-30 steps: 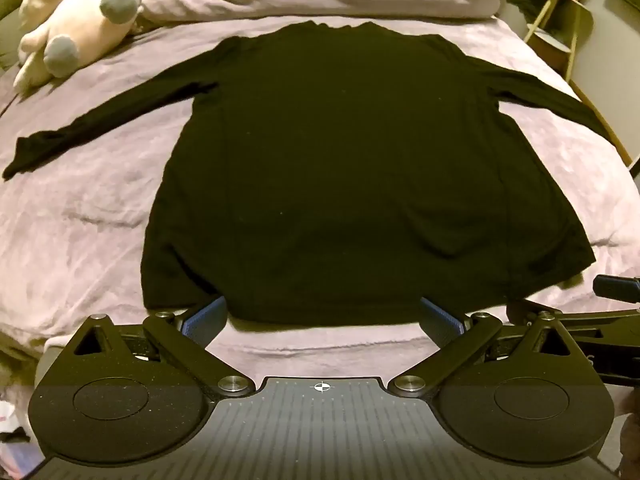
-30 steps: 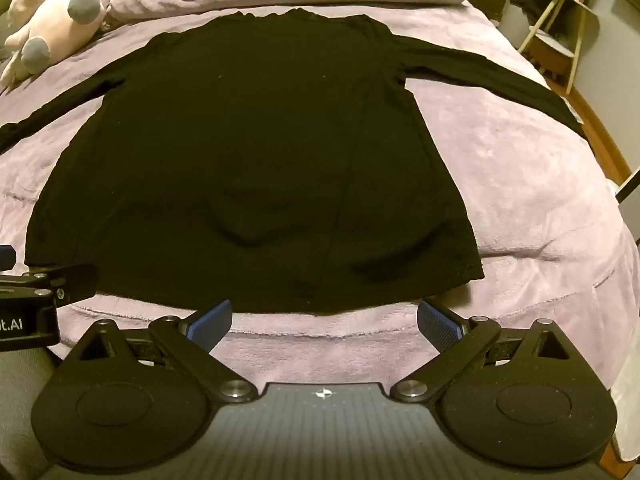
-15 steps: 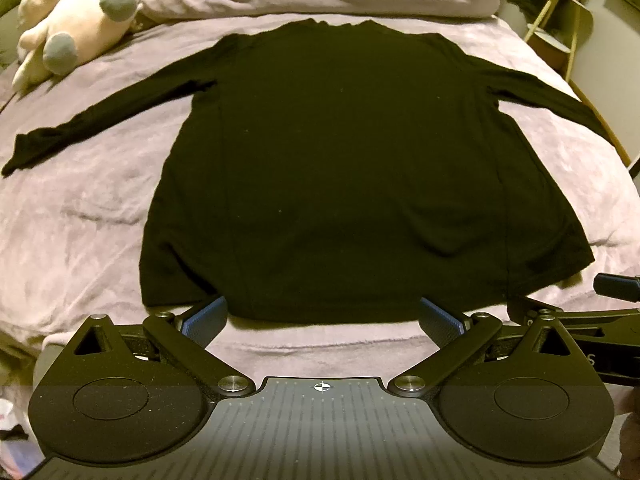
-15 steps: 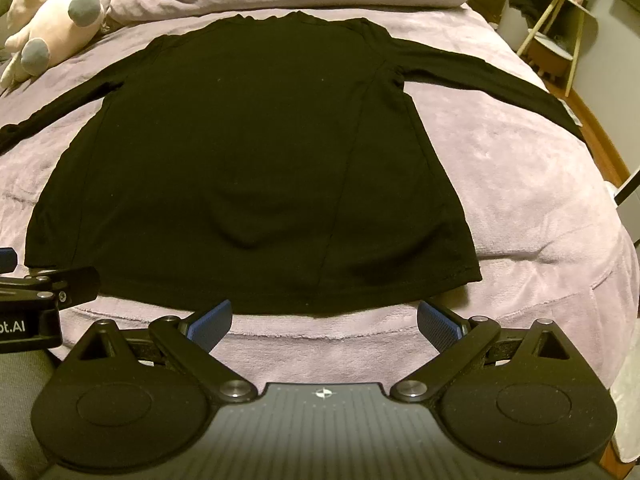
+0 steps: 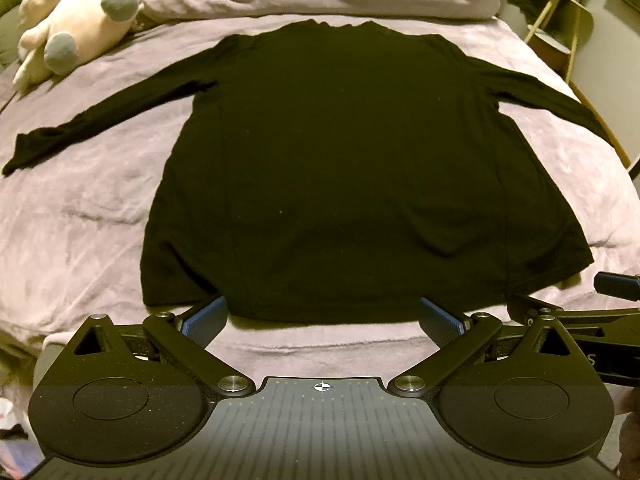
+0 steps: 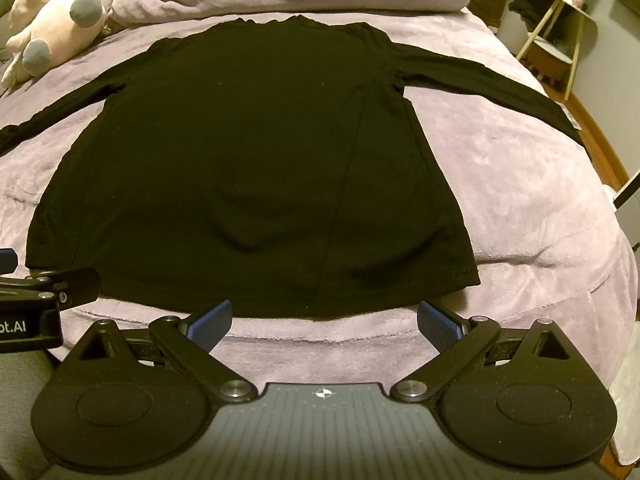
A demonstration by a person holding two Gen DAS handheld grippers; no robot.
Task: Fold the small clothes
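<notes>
The black long-sleeved knit shirt (image 5: 344, 168) lies flat on the bed with the fuzzy lilac blanket (image 5: 80, 216), sleeves spread to both sides and hem toward the cameras. Its dark fabric swallows most detail; only faint seams show. In the left wrist view the far sleeve runs off behind the frame's right edge, and in the right wrist view the other cuff is cut off at the left edge. The pale pink plush toy with grey paws (image 5: 76, 20) is partly cropped at the top left corner.

The left tool (image 5: 323, 318) is spread wide just short of the hem, pinching nothing; the right tool (image 6: 324, 320) is equally wide apart and empty.

Compared with a second ago, the shirt and both tools sit almost exactly where they were.
</notes>
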